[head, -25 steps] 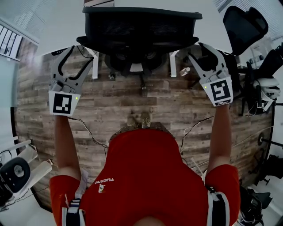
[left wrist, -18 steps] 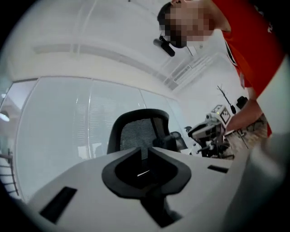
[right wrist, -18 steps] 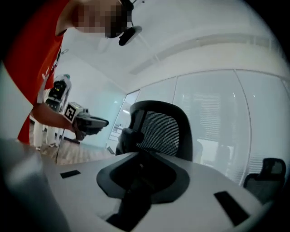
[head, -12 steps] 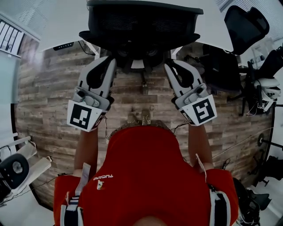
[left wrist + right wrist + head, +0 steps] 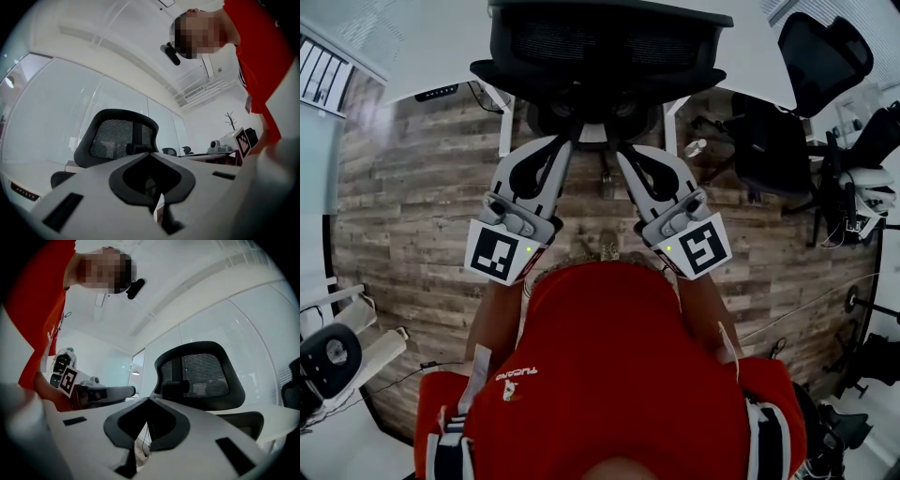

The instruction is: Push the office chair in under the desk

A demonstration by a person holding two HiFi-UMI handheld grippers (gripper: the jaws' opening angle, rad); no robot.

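The black mesh-backed office chair (image 5: pixel 605 56) stands at the top of the head view, its seat partly under the white desk (image 5: pixel 422 47). My left gripper (image 5: pixel 572 141) and right gripper (image 5: pixel 621 148) are drawn in close to my chest, tips angled toward each other below the chair's back and apart from it. Both are shut with nothing between the jaws; the right jaws have just been closing. The left gripper view has its gripper (image 5: pixel 151 152) in front of the chair's backrest (image 5: pixel 117 136). The right gripper view shows that gripper (image 5: pixel 148 398) below the backrest (image 5: pixel 204 376).
A second black chair (image 5: pixel 820 52) and dark equipment (image 5: pixel 862 187) crowd the right side. A white device (image 5: pixel 337 356) sits at the lower left. White desk legs (image 5: pixel 506 122) flank the chair base on the wood-plank floor (image 5: pixel 422 206).
Both grippers have come in from the chair's sides toward my body and toward each other, rolling as they went. Their jaws, open a second ago, are now shut.
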